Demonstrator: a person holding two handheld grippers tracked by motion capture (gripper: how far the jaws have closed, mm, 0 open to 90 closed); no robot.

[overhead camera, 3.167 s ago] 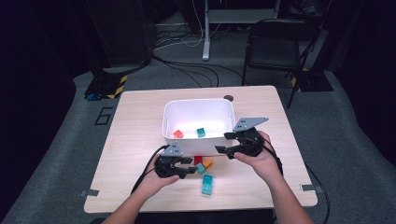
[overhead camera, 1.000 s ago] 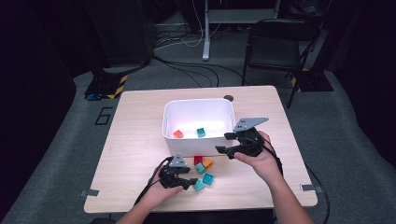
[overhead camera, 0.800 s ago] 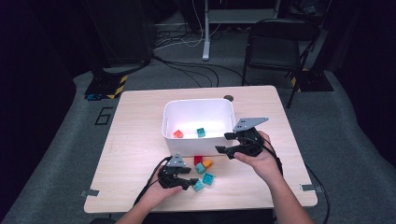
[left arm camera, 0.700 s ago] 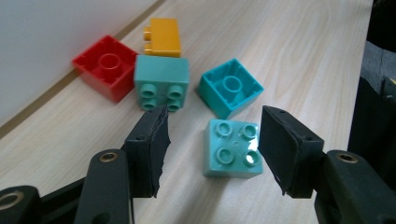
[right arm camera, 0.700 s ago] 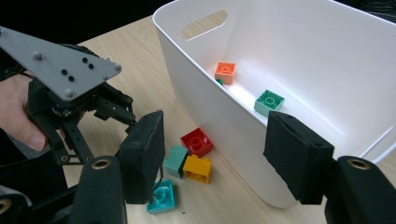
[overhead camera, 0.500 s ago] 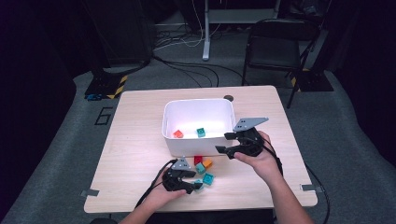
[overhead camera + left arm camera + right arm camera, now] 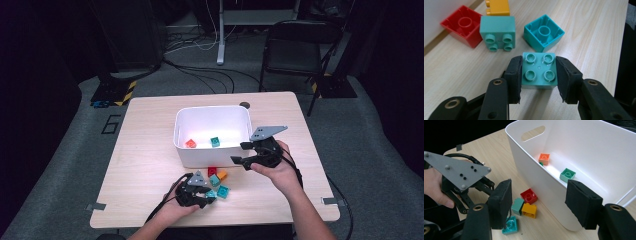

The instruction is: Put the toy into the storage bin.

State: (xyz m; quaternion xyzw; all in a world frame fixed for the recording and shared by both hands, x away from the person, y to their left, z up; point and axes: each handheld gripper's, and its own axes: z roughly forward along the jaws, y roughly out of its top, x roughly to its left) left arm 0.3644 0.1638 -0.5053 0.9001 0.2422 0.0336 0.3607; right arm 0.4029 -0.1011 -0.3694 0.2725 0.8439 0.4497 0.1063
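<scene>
Near the table's point(image 7: 150, 150) front edge, just before the white bin point(image 7: 212, 150), lie 4 loose bricks: a red brick point(image 7: 462, 25), a yellow brick point(image 7: 497, 7), a mint brick point(image 7: 497, 31) and an upturned teal brick point(image 7: 543, 32). The left gripper point(image 7: 539, 75) has just closed on a fifth, a studs-up mint block point(image 7: 539, 70), pads pressing both sides. The right gripper point(image 7: 541, 205) hangs open at the bin's front right corner, holding nothing.

Overhead table point(image 7: 150, 150) view — two close jaw-level cameras

Overhead light brightens the table point(image 7: 150, 150), surroundings stay dark; the high view looks slightly soft, perhaps low resolution.
</scene>
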